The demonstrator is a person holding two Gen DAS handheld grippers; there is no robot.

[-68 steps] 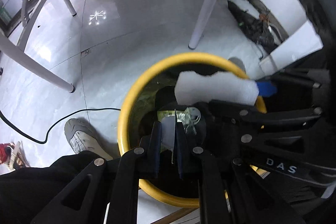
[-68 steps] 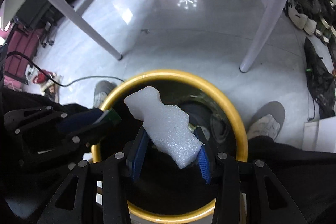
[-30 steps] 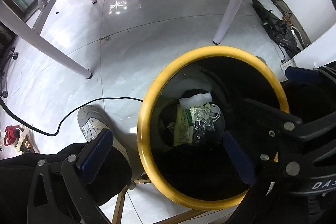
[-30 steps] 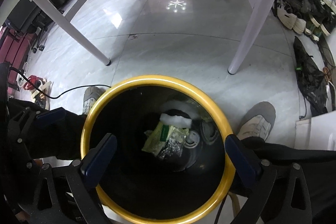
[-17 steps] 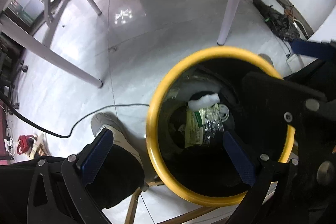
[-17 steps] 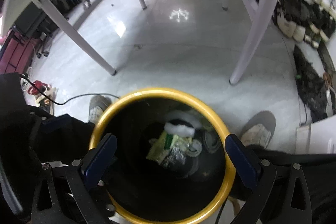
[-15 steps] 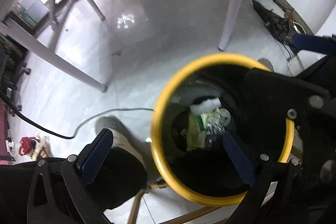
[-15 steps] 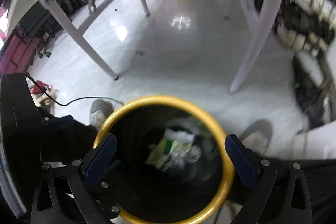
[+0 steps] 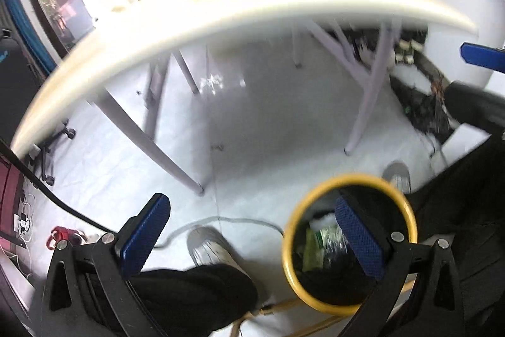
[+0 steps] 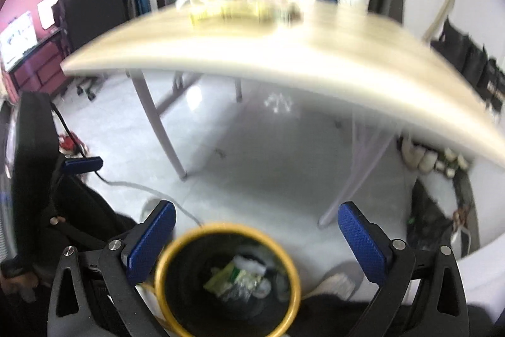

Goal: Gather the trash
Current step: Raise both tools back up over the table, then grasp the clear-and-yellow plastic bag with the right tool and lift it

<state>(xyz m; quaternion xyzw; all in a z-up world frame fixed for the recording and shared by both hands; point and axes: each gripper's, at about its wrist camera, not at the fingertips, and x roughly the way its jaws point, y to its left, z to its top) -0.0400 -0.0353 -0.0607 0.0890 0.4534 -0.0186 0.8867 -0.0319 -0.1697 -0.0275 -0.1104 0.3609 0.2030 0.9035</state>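
Both grippers are spread wide with nothing between the pads. Left gripper point(image 9: 252, 237) hangs above the floor point(image 9: 268, 128), its right pad over the bin point(image 9: 347, 302); right gripper point(image 10: 257, 237) sits above the same bin point(image 10: 227, 327), the rim between its two fingers. The bin is black inside with a yellow rim and stands on the floor near the table, just beside the person's shoes. Trash lies at the bottom: a white foam piece point(image 10: 251, 266) at the far side, a green-and-yellow wrapper point(image 10: 227, 277) next to it, crinkled foil-like stuff touching both; details are blurred. In the left view the foam point(image 9: 323, 217) and wrapper point(image 9: 311, 248) show partly, behind the right pad. A grey shoe point(image 9: 206, 248) stands left of the bin, a second shoe point(image 9: 397, 177) behind its rim; black trouser legs fill the lower edges. A white table point(image 10: 315, 52) spans the upper frame on pale legs, with blurred yellowish items and bottles on top. A cable point(image 9: 221, 220) runs across the floor toward the bin. The right gripper's blue pad point(image 9: 479, 56) pokes in at the left view's right edge.
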